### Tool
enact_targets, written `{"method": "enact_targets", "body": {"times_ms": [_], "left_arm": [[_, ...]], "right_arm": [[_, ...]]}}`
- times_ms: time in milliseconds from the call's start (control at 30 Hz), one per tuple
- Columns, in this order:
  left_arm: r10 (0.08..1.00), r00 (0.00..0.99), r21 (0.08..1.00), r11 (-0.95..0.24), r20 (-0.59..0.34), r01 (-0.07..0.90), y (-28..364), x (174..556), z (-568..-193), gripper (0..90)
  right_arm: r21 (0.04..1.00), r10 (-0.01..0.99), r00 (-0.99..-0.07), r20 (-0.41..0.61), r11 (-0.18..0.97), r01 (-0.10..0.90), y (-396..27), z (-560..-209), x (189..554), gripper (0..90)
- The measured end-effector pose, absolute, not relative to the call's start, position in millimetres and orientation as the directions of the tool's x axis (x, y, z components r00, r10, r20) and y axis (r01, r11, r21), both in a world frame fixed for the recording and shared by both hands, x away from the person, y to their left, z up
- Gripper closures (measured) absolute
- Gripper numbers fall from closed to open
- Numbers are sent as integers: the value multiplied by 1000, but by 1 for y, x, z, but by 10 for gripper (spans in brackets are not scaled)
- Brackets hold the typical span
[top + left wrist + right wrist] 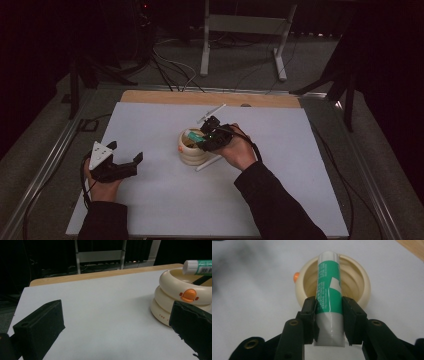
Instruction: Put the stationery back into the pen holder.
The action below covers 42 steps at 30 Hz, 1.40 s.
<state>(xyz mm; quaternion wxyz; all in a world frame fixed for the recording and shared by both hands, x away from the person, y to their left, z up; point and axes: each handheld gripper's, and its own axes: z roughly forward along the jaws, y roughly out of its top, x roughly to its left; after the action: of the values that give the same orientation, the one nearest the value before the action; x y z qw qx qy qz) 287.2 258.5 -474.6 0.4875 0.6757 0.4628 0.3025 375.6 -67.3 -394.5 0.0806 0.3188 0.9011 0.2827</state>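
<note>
At the bottom of the right gripper view, the right hand-held gripper [329, 322] pinches a green-and-white tube [329, 290], its two black jaws pressing the tube's grey lower end from either side. The tube points away from the camera, and its far end reaches over the mouth of a cream ribbed cup [362, 287] standing on the white worktop [249, 290], in the upper middle of that frame; an orange button shows on the cup's outer wall at its left. In the high view the same gripper [212, 134] hangs over the cup [192, 150] at the frame's centre, with a white stick lying against the cup's lower right side. At lower left of the high view, the left hand-held gripper [124, 162] rests on the worktop [280, 190] with jaws spread and nothing between them, well apart from the cup. Its own view shows the cup at the right edge with the tube's white cap poking over the rim. The step in hand looks like dropping the tube into the cup. The next move probably calls for tipping the tube steeper so its far end clears the rim, lowering it inside, then spreading the jaws; the cup stands free, so a knock against the rim could shift or tip it.
</note>
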Motion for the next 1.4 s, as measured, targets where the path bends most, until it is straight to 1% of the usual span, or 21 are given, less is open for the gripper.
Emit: {"method": "enact_targets", "body": {"times_ms": [300,367,433,500,567,667,767,1000,1400], "left_arm": [[920,389,939,-97,-42,331,258,287,-475,1],[920,389,939,-96,-43,330,258,287,-475,1],[920,389,939,-96,-42,330,259,287,-475,1],[920,389,940,-95,-43,329,259,287,-475,1],[920,389,939,-96,-42,329,259,287,-475,1],[920,389,939,-99,-39,328,259,287,-475,1],[921,389,939,-99,-39,328,259,287,-474,1],[920,390,939,-99,-40,331,259,287,-475,1],[921,388,939,-97,-42,331,259,287,-475,1]], "right_arm": [[557,621,-783,17,645,523,-64,-399,377,650],[567,622,-783,19,638,520,-63,-399,377,637],[607,626,-780,28,609,510,-64,-396,377,535],[655,618,-784,62,567,499,-67,-390,376,454],[683,622,-781,51,549,482,-68,-386,374,336],[709,635,-771,51,520,476,-72,-382,373,220],[723,651,-758,28,511,465,-74,-381,371,150],[737,655,-756,18,502,452,-79,-382,371,102],[734,649,-761,10,512,446,-89,-386,372,80]]}}
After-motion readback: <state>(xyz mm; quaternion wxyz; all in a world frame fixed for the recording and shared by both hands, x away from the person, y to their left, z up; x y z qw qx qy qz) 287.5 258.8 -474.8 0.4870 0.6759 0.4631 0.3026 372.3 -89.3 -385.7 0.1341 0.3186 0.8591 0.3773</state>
